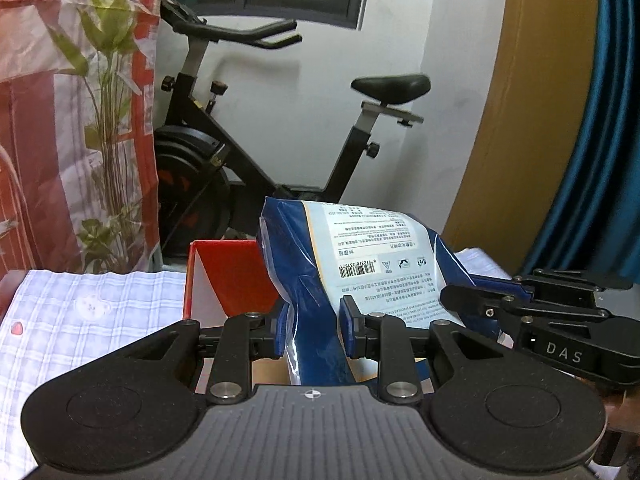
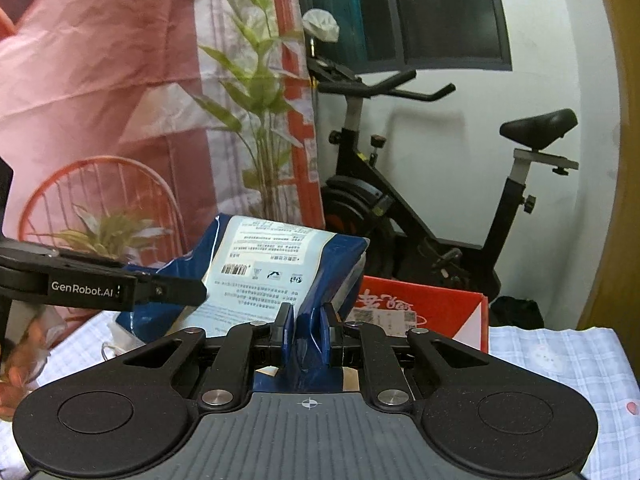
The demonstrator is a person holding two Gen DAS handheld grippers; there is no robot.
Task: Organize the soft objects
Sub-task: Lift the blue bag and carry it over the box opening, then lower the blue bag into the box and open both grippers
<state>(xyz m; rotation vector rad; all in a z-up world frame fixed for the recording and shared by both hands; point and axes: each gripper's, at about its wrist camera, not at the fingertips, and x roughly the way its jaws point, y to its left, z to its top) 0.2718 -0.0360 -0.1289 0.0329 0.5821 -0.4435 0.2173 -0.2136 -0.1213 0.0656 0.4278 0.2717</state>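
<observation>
— What is shown in the left wrist view?
— A blue soft pack is clamped by the left gripper, held above a red box on the checked cloth.
— And the right wrist view?
— The same pack is pinched by the right gripper.

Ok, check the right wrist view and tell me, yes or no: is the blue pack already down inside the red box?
No: the blue pack is pinched in the right tool, held above the table, with the red box behind it.
</observation>
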